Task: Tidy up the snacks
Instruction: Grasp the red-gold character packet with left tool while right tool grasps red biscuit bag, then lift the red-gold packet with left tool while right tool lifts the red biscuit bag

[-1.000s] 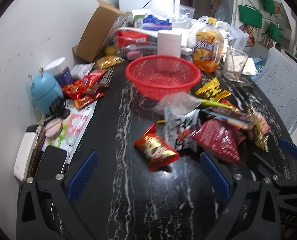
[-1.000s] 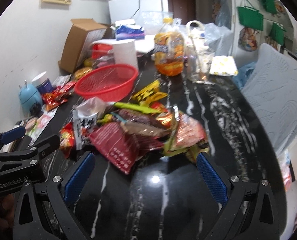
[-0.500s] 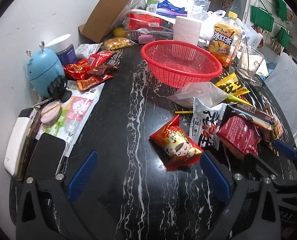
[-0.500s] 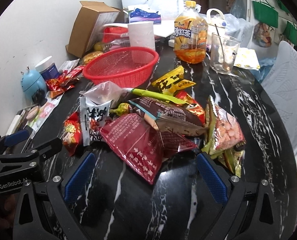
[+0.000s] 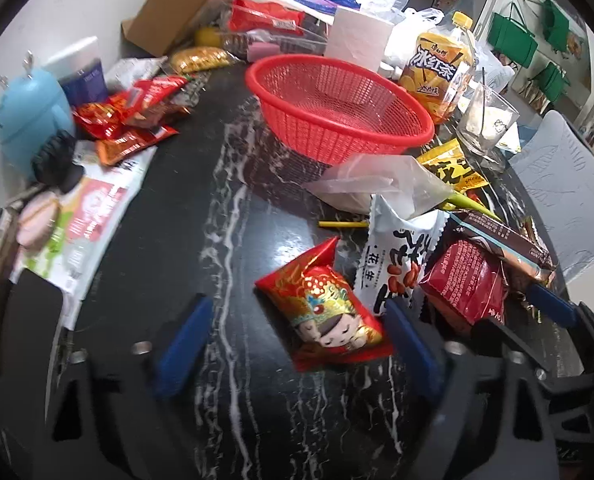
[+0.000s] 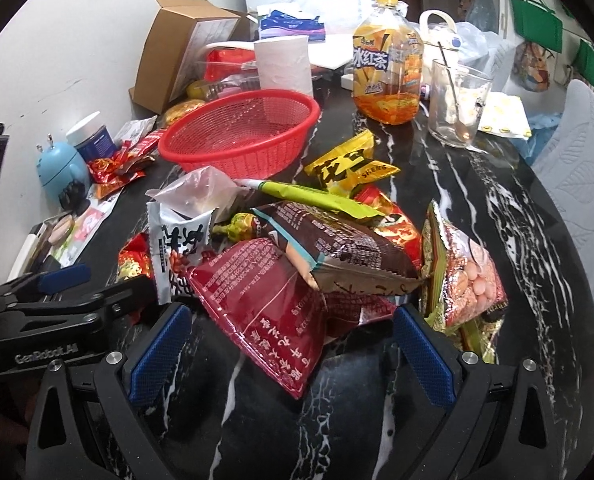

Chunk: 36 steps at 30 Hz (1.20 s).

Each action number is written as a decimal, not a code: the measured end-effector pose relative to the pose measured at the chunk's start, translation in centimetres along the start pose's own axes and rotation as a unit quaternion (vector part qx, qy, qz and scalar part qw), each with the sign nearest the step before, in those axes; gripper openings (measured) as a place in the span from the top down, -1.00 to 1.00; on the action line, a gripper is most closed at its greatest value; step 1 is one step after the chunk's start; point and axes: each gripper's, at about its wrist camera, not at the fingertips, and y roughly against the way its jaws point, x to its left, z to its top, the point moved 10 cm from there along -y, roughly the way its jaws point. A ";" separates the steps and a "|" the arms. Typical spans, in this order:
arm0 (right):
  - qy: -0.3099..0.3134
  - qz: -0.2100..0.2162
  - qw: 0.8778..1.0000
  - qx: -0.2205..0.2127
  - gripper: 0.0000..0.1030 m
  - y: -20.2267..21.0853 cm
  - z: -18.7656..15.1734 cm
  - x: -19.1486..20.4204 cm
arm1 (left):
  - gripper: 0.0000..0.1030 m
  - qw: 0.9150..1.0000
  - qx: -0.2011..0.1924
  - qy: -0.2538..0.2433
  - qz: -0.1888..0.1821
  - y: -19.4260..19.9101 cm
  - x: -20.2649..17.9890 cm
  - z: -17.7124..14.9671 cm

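Both grippers gape: left gripper (image 5: 297, 344) around red packet (image 5: 329, 312), right gripper (image 6: 293, 352) around maroon bag (image 6: 269, 304).

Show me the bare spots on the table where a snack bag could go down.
Bare marble runs between the red basket and the leaflet. More lies right of the snack pile, below the glass. The pile and the wall side are crowded.

Snack packets (image 6: 297, 264) lie heaped beside empty red basket (image 6: 241, 136).
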 end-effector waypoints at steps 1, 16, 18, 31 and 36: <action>0.002 0.002 1.000 0.000 -0.99 0.0 0.0 0.1 | -0.35 1.000 0.003 0.001 -0.004 -0.3 -0.1 -0.1; 0.022 0.023 0.999 -0.003 -0.99 -1.5 1.4 0.6 | 0.26 1.000 0.009 -0.010 -0.008 0.2 0.4 -1.0; 0.016 0.026 1.000 -0.001 -0.99 -1.8 1.7 0.7 | 0.26 1.000 0.009 -0.011 -0.004 0.3 0.5 -1.2; -0.012 0.013 1.000 0.013 -0.38 -3.0 1.5 -0.3 | 0.26 1.000 0.009 -0.024 0.000 0.3 0.3 -1.7; 0.003 0.021 1.000 0.006 -0.25 -2.2 0.9 0.2 | 0.25 0.999 0.012 -0.032 -0.002 0.7 -0.2 -2.4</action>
